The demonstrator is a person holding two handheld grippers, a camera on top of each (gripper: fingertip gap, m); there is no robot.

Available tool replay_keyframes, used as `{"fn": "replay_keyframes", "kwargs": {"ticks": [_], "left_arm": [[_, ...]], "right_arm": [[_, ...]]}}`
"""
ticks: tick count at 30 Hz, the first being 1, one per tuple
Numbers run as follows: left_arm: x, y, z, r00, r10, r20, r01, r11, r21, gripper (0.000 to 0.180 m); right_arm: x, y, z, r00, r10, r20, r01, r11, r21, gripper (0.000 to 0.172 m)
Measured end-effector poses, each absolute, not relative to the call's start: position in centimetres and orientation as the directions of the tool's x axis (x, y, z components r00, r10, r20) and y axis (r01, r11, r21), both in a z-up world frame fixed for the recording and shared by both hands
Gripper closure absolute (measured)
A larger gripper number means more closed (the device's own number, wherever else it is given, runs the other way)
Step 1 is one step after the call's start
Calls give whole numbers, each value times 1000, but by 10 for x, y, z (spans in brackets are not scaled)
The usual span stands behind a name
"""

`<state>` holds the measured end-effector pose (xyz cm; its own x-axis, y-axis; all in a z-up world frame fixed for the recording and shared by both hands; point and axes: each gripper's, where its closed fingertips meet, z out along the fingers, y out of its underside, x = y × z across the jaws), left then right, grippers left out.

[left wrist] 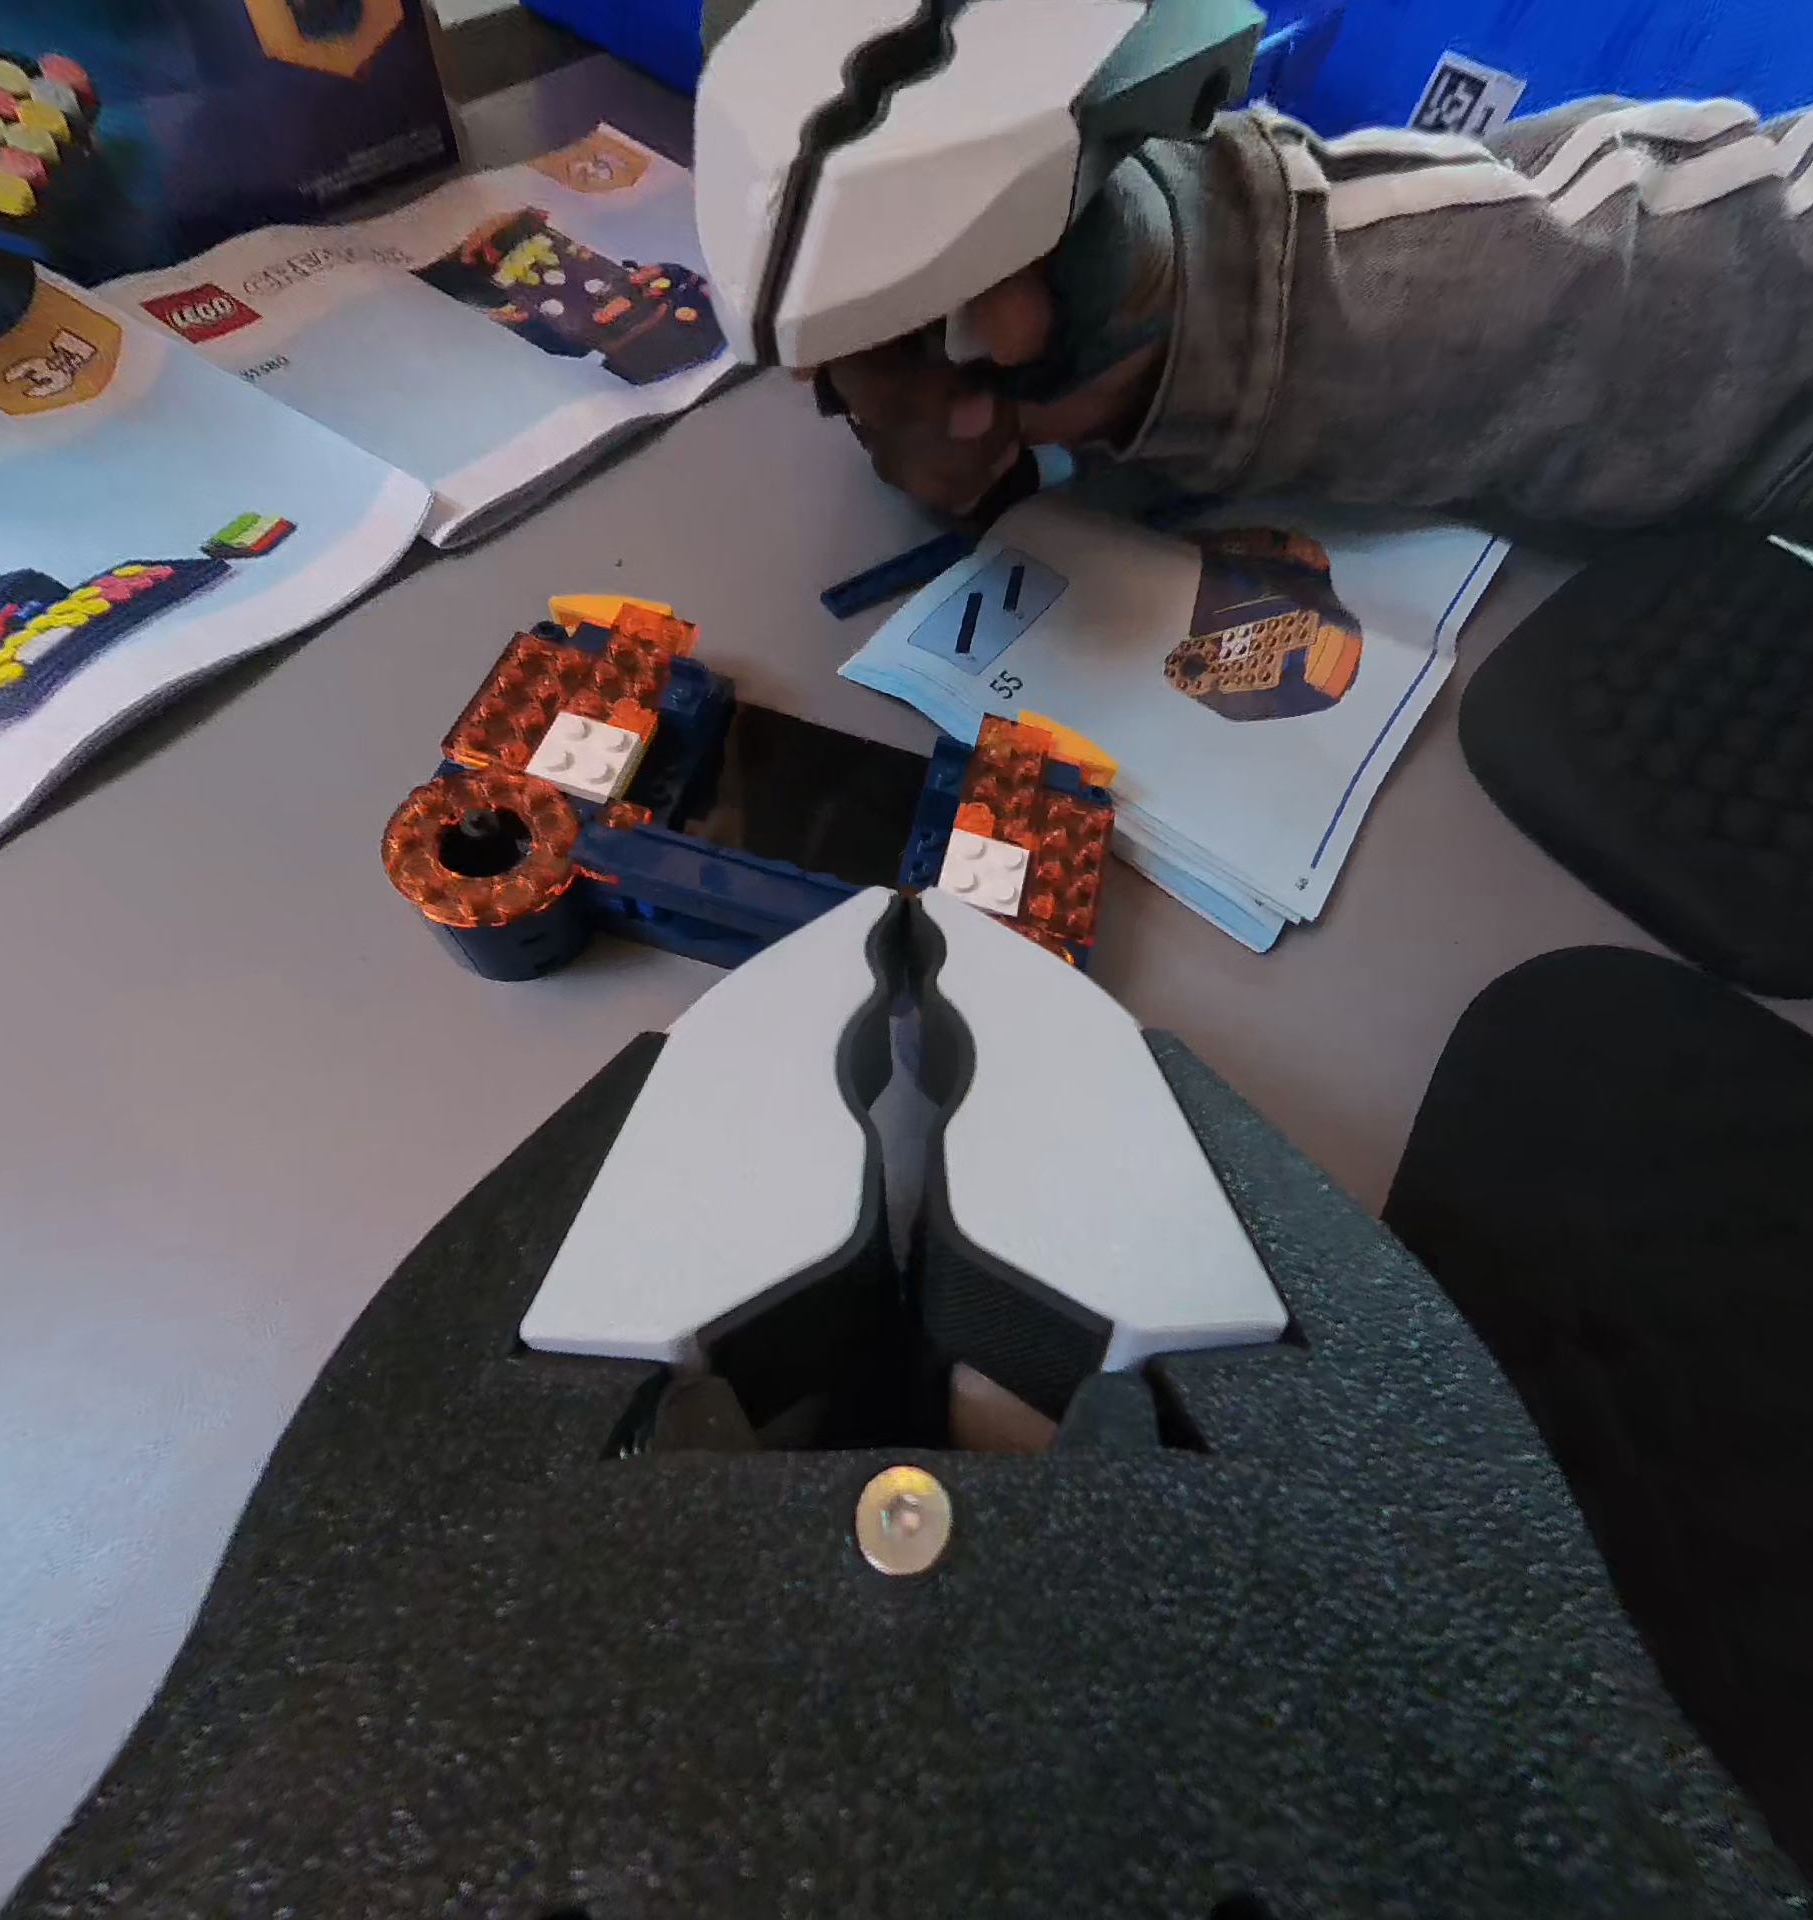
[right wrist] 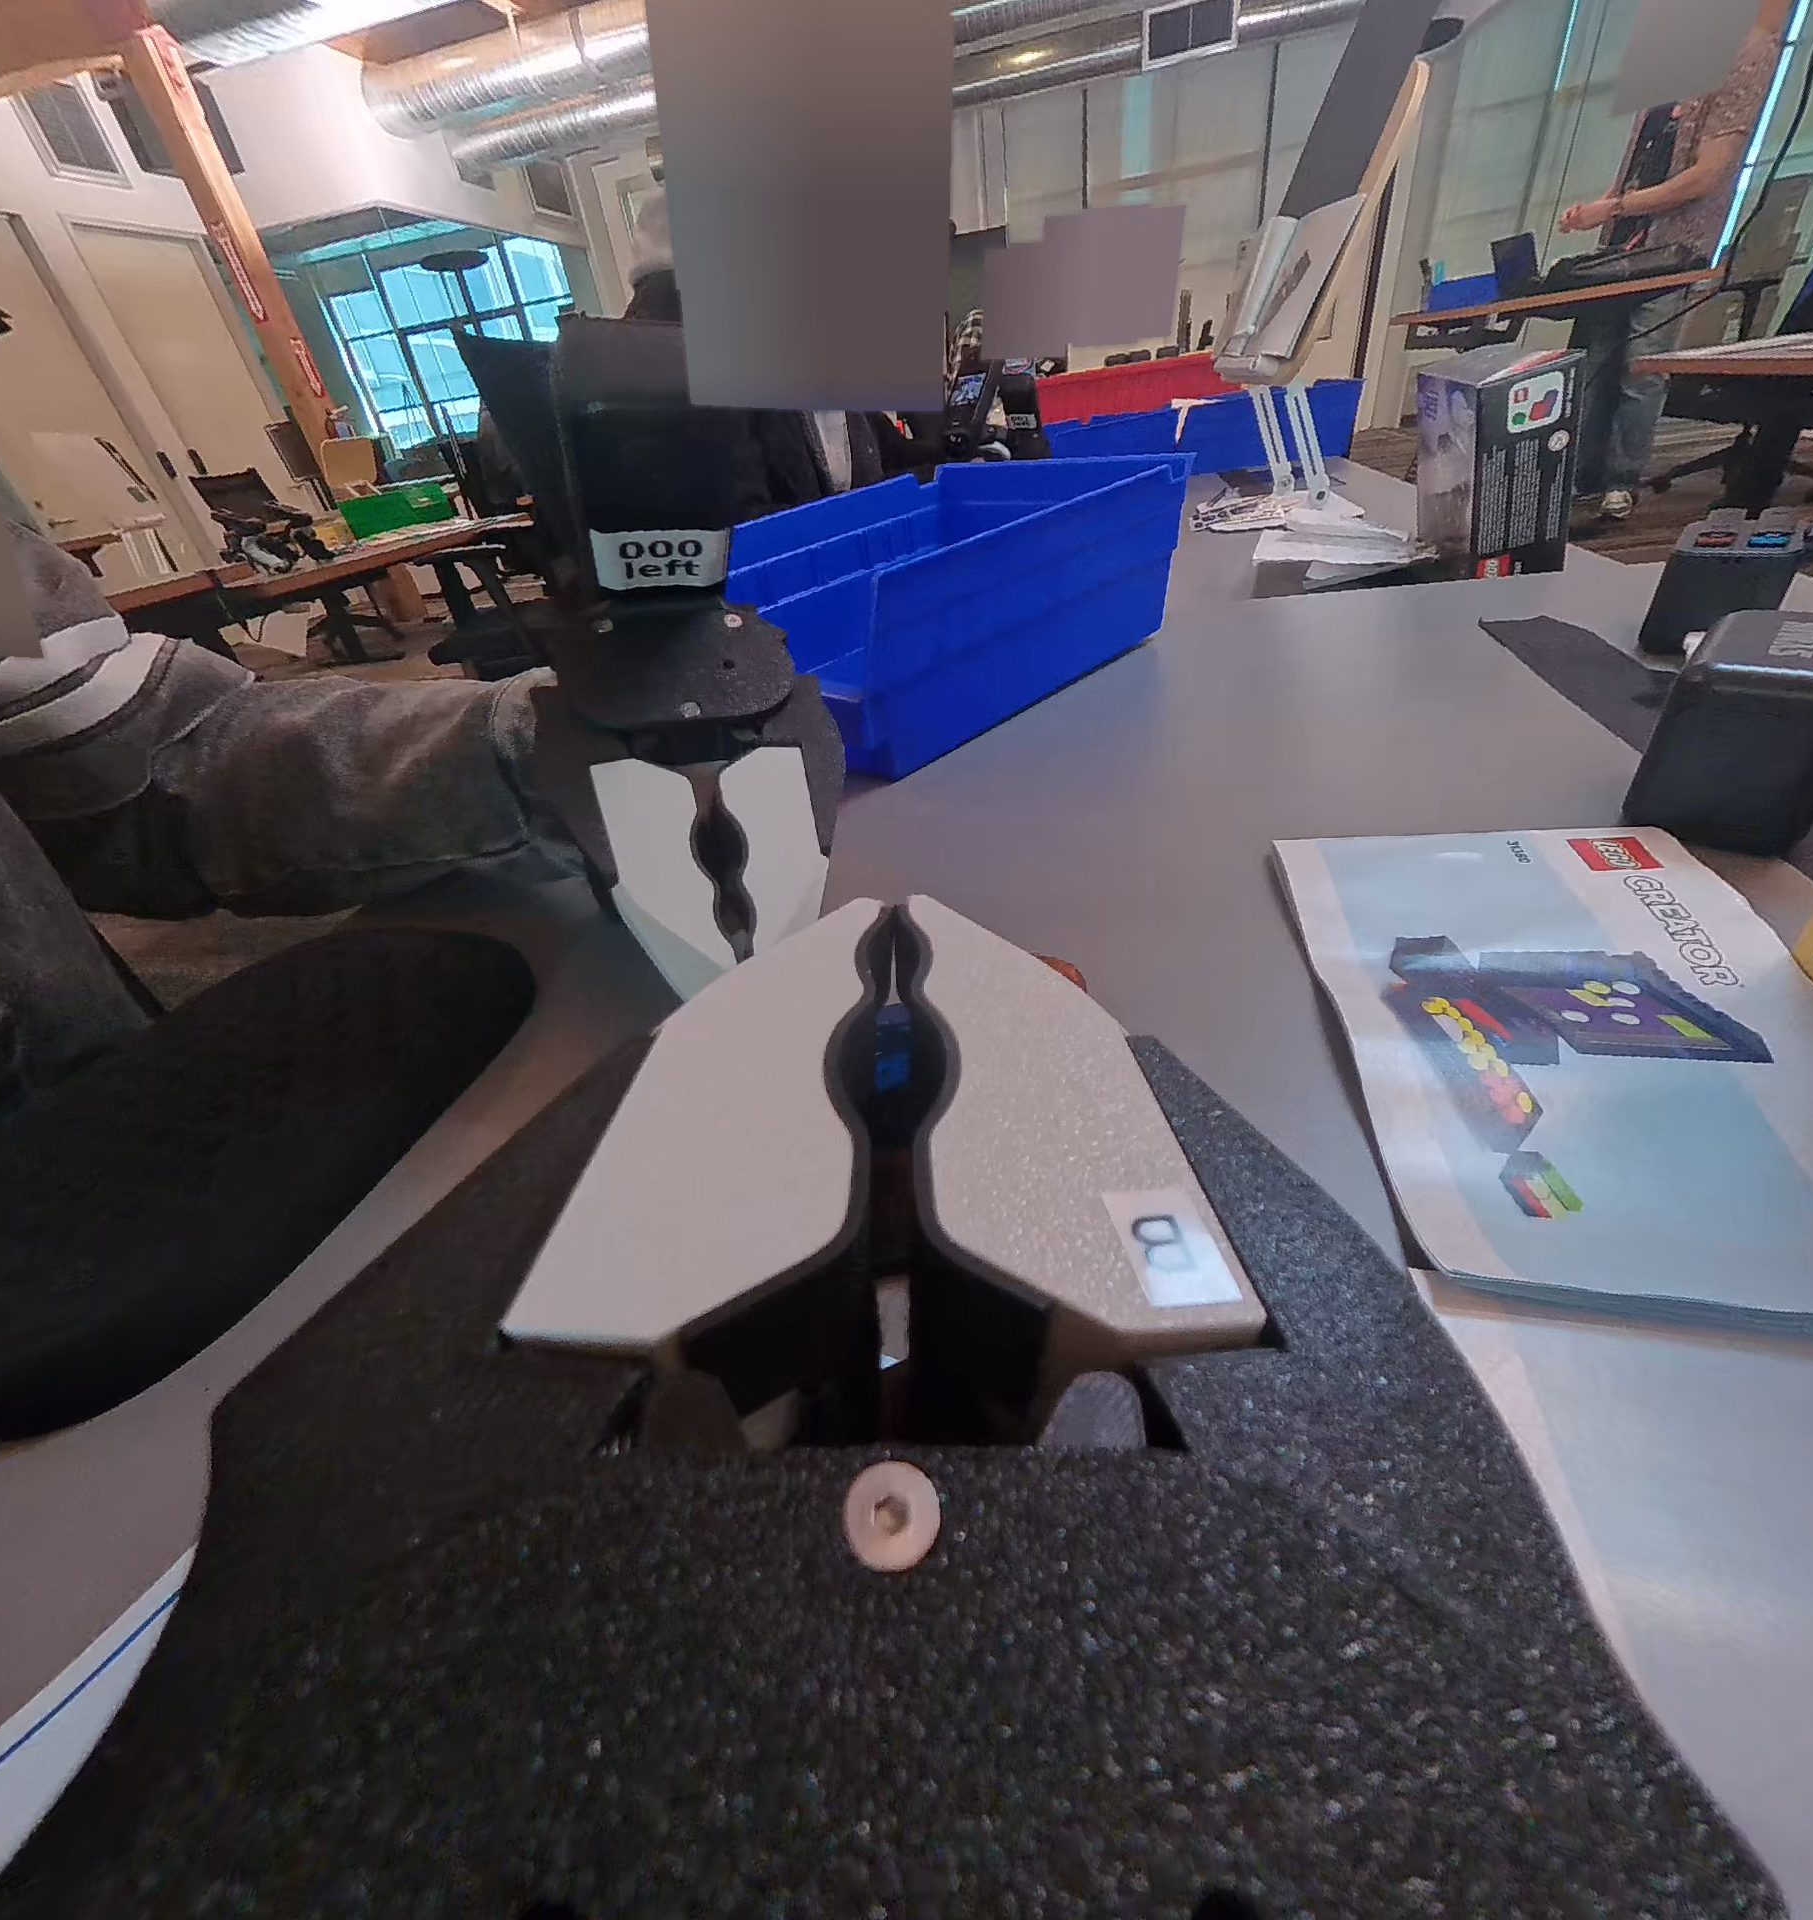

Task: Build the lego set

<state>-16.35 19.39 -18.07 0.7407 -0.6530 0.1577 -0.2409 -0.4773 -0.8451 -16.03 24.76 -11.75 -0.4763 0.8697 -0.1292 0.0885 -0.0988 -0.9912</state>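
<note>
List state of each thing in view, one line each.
left gripper: shut, tips over the brick model's near edge.
right gripper: shut, nothing seen held.
brick model: part-built, flat on the table.
open booklet: open, lying flat.
closed booklet: shut, flat.
blue bin: upright, contents hidden.
loose blue bar: lying unattached.

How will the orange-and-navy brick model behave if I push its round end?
The orange-and-navy brick model is probably rigid but fragile: stacked plates may pop off. It likely pivots, since its open frame seems light. The round tower sits flat, so rolling looks unlikely.
</note>
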Motion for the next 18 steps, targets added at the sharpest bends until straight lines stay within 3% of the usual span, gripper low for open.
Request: {"fn": "replay_keyframes", "kwargs": {"ticks": [9,18], "left_arm": [[-164,195,-180,746,-631,214,-201,-519,-831,180],[-165,196,-181,759,-615,214,-217,-549,-807,180]], "right_arm": [[-151,252,-79,-472,875,-103,-31,-133,-991,171],[-109,233,-32,-400,916,-26,-18,-37,-999,171]]}}
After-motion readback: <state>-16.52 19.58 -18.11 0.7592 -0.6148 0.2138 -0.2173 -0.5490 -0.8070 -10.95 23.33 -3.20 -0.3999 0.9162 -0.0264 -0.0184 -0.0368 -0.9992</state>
